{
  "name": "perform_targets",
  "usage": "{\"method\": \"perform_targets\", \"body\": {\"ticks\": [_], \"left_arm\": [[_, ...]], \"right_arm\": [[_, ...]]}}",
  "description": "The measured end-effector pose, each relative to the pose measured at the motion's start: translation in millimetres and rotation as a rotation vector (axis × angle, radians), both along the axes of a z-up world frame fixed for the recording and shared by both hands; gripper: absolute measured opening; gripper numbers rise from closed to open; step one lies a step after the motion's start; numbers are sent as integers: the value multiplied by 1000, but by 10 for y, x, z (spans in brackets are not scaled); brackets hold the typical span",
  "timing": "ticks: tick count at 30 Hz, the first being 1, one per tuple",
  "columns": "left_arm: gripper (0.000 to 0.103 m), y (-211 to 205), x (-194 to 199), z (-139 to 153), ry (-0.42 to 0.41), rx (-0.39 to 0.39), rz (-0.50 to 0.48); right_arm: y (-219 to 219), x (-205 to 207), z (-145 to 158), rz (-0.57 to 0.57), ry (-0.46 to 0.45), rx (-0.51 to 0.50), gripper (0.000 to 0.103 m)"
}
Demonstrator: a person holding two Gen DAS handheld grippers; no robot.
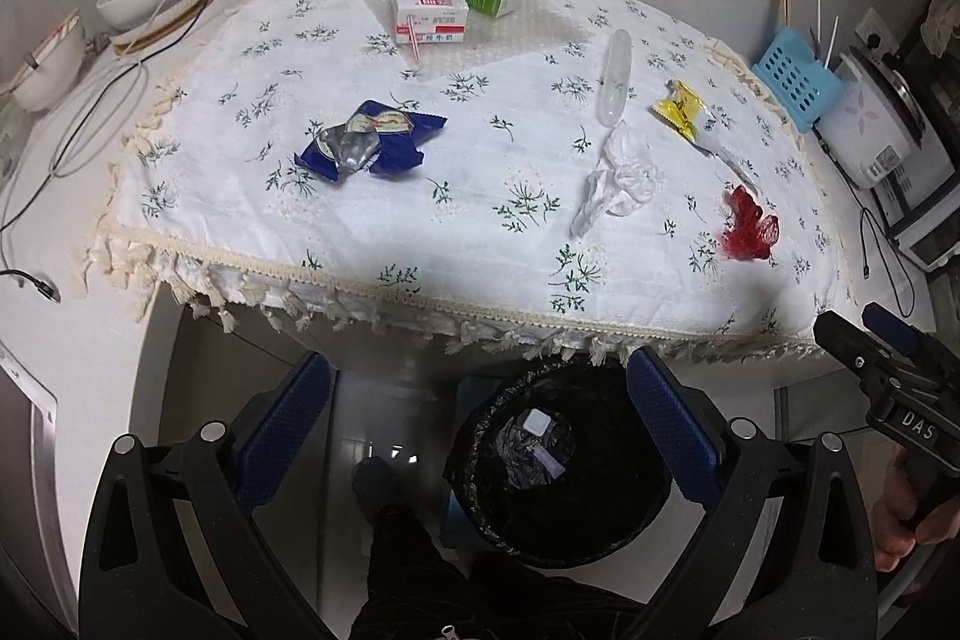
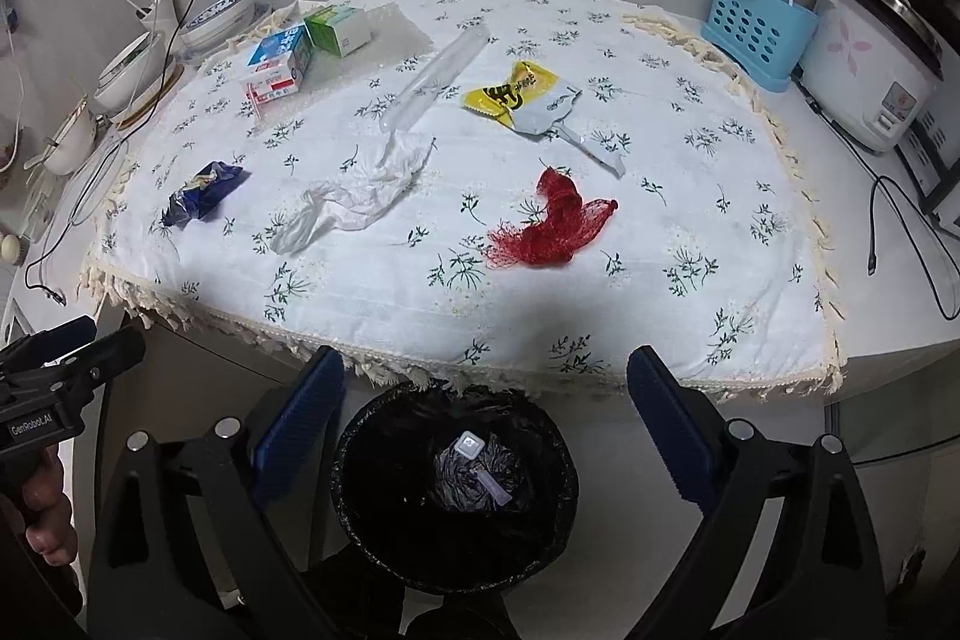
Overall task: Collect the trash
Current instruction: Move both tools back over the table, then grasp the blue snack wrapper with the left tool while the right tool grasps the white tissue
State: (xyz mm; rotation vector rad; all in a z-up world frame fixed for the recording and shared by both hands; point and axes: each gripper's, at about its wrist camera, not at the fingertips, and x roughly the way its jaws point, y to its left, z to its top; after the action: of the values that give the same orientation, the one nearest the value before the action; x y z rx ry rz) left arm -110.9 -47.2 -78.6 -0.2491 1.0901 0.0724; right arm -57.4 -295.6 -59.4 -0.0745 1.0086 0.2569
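Both tongs gape empty above the bin; trash lies beyond on the tablecloth.

Left hand-held gripper spread wide, right hand-held gripper likewise — both empty

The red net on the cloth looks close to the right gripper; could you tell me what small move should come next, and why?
Probably reach the right gripper forward to the red net: it is open and empty above the bin, and the net lies nearest the table edge.
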Motion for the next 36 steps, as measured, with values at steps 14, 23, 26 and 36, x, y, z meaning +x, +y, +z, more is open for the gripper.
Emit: {"method": "perform_targets", "body": {"ticks": [14,23,26,36], "left_arm": [[96,386,375,180,-33,53,45],[89,697,764,-28,12,54,61],[86,779,891,-125,28,43,59],[75,938,1356,-465,107,18,8]], "right_arm": [[85,342,151,0,-43,9,91],[264,740,38,-8,-1,-15,91],[418,848,-63,-1,26,-23,91],[914,1234,-459,-1,146,-27,86]]}}
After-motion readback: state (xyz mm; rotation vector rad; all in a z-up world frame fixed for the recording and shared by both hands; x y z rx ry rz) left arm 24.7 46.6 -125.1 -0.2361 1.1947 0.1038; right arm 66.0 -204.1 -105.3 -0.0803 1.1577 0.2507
